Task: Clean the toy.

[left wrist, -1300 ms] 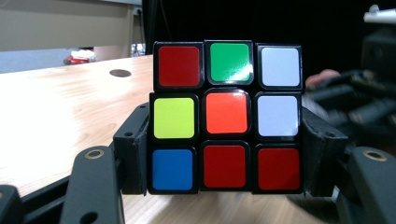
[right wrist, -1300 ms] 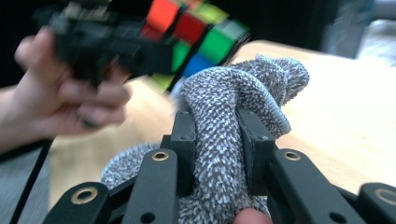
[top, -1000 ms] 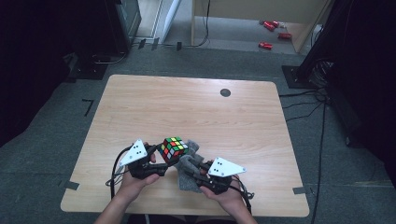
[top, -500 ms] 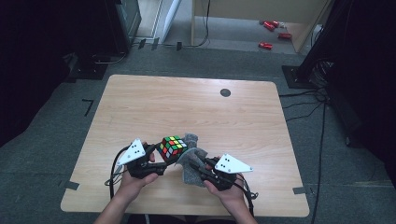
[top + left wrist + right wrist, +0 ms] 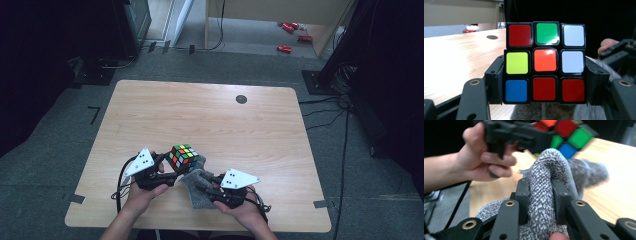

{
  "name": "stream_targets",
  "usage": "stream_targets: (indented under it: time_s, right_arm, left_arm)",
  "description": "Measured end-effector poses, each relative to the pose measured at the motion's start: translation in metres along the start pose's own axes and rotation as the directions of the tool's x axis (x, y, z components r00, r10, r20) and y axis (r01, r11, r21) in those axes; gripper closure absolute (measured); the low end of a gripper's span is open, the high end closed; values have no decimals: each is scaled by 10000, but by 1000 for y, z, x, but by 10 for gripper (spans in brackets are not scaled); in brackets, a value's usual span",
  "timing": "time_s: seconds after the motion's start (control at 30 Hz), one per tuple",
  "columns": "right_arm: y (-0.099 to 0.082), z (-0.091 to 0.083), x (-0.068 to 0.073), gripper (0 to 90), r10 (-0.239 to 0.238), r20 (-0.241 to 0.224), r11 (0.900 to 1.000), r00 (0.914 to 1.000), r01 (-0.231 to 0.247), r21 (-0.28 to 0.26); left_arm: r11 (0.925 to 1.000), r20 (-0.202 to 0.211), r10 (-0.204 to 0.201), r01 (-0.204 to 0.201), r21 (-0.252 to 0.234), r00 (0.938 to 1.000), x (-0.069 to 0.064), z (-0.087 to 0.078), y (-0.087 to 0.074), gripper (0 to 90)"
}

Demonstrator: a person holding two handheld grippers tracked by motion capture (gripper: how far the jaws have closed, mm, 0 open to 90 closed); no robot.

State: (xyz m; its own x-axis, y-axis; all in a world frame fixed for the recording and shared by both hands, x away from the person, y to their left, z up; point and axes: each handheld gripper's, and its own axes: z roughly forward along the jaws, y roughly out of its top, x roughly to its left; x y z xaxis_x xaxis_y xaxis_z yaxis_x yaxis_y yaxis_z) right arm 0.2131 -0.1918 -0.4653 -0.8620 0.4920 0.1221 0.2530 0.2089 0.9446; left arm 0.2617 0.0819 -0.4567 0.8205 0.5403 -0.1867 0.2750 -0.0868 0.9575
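Cube up, cloth coming in for the wipe!
Left gripper (image 5: 167,170) fingers clamp the rigid, slick puzzle cube (image 5: 182,157) by opposite faces above the table (image 5: 210,115), six o'clock edge; right gripper (image 5: 205,184) fingers pinch the soft grey cloth (image 5: 197,192) at a fold.

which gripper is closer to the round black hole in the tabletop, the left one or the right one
Right, narrowly. The grommet hole lies at the far edge; the right gripper, clamping the grey cloth, sits more nearly below it, while the left gripper, holding the Rubik's cube, is further left.
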Motion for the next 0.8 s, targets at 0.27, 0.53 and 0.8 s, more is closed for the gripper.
stream_targets:
  time_s: [0.27,0.53,0.8]
  right_arm:
    - [1,-22,-24,726,297,2345,9995,9717,-300,-22]
    - [-3,-40,-47,728,1114,4101,9934,9052,-1122,-223]
    - [-13,-58,-69,728,1150,5447,9924,8307,-1201,-263]
  left_arm:
    - [9994,-656,14,8,337,9978,6,6,-4,339]
    - [9939,-1238,377,-244,1076,9916,8,18,-11,339]
    - [9759,-2531,289,275,2163,9670,21,28,-21,338]
